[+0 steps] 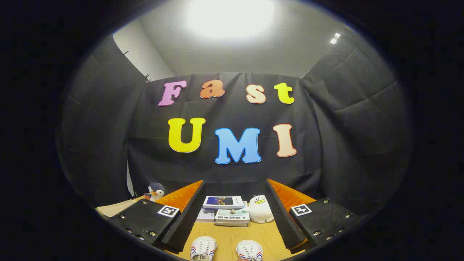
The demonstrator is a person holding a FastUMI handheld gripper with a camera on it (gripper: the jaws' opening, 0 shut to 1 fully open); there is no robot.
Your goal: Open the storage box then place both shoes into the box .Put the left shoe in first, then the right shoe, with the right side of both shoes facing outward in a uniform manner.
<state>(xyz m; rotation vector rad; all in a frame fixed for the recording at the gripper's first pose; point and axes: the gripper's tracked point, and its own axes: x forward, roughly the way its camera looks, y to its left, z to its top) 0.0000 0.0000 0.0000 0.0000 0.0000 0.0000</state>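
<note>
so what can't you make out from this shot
- Shoes: left shoe and right shoe show toes only; the rest is cut off between the open fingers of the hand-held gripper.
- Penguin toy: lower body hidden behind the left finger.
- Book stack: cover print too small to read.

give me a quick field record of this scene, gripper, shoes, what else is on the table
gripper: gripper open, fingers spread wide, holding nothing
shoes: two white shoes, one and the other, side by side on the table between the fingers
table: wooden table
books: stack of books beyond the shoes
toys: white duck plush beside the books; penguin plush off to the far side
storage box: cannot tell
</note>
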